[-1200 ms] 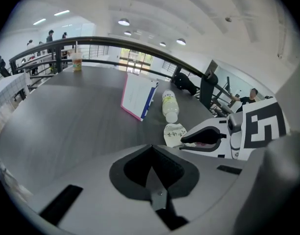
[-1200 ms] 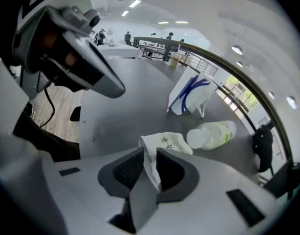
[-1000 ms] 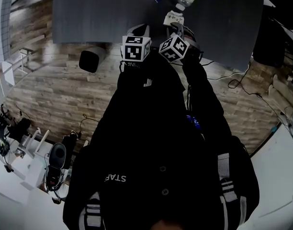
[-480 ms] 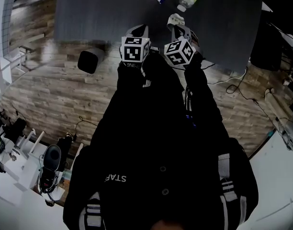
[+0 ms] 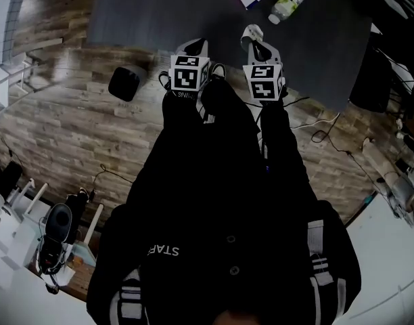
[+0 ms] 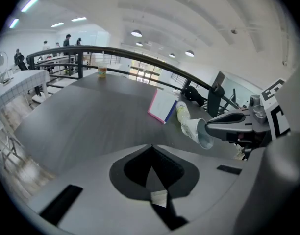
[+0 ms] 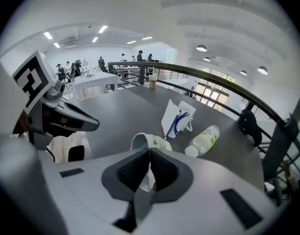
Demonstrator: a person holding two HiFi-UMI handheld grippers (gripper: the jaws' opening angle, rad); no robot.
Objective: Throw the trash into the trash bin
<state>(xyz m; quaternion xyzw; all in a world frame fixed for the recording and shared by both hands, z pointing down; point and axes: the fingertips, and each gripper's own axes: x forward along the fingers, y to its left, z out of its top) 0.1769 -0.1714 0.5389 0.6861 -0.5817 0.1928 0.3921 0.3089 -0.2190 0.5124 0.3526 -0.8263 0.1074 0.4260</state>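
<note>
Cup [image 7: 157,142] pinched in right gripper [image 7: 149,154] | left gripper [image 6: 151,148] closed together, empty | I'd hold firm, swing over the bin [image 5: 127,83], release low.

Cup [image 7: 157,142] mostly hidden by right gripper [image 7: 150,153]; bottle [image 7: 204,140] label txt too small to read.

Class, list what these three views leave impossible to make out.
Trash bin: head view, inside too dark to see contents.
Bottle: label print too small in every view.
Paper cup: right gripper view, lower part hidden by the right gripper's pads.
</note>
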